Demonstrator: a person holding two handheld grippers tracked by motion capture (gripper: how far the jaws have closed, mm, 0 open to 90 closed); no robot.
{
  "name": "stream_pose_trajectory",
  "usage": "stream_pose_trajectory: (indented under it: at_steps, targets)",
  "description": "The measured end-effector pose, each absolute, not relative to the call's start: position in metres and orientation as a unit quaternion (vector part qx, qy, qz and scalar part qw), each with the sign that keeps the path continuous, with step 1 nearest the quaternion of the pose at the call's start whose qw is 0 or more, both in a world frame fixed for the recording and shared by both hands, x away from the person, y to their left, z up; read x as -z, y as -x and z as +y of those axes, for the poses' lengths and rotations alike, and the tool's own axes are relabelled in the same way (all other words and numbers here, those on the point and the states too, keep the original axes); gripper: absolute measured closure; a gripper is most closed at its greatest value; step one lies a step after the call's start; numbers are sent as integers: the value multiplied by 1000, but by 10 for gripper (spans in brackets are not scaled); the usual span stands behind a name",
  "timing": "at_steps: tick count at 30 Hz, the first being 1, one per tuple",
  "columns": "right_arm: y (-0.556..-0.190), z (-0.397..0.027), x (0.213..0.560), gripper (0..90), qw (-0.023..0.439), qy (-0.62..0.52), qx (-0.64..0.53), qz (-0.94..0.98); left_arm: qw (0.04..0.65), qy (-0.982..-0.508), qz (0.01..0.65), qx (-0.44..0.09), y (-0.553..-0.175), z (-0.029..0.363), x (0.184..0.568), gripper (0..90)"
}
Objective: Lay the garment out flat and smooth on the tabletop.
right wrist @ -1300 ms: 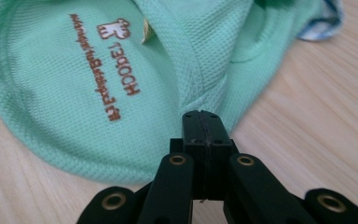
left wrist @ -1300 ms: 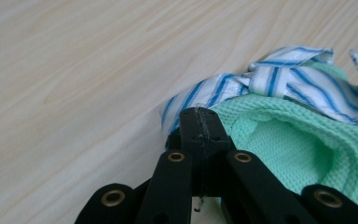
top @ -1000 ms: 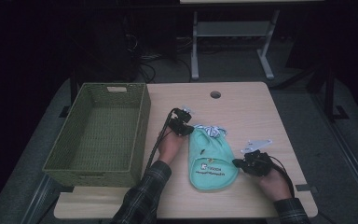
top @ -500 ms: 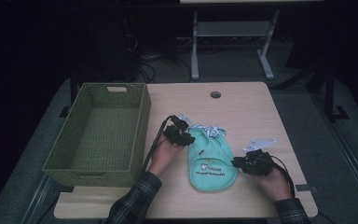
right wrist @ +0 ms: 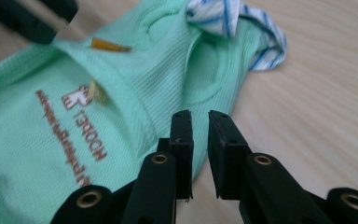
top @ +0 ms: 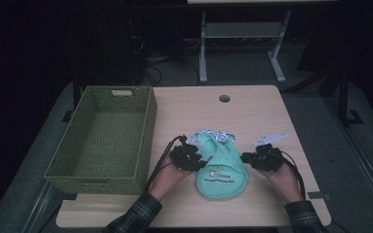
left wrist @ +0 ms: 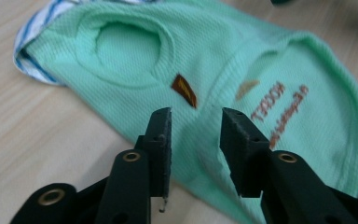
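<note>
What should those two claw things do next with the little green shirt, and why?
Probably close both on its edges. The mint-green garment lies flat on the table, and the left gripper, whose jaws have just been opening, and the right gripper each stand open over a side of it, gripping nothing. The wicker basket beside it looks a likely destination.

A small mint-green ribbed knit garment (top: 222, 167) with brown printed lettering lies flat on the light wooden table, just right of the green woven basket. Its rounded hem faces the person's side; the far end shows a blue-and-white striped lining (left wrist: 30, 46) — bunched at the neck opening. A round armhole (left wrist: 127, 46) and a small brown tag (left wrist: 184, 90) face up.
</note>
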State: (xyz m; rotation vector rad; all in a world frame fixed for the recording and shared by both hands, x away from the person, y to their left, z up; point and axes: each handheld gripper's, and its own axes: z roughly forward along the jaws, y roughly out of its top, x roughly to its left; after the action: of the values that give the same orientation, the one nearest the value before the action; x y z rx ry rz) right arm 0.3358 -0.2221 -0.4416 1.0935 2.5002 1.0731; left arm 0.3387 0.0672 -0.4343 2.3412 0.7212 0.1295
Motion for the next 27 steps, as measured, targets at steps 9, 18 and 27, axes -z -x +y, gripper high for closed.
stream_pose_trajectory:
  at_steps: [9,18,27]
  targets:
    - [-375,-216,437,767,109,-385,-375,836,324,-907,264,-51,-331,66,443,598]
    - [-410,-201,447,757,109,-392,-374,833,303,-916,260,-47,-331,64,450,821]
    - [-426,-188,459,873,100,-396,-345,845,301,-916,260,-47,-331,65,450,862]
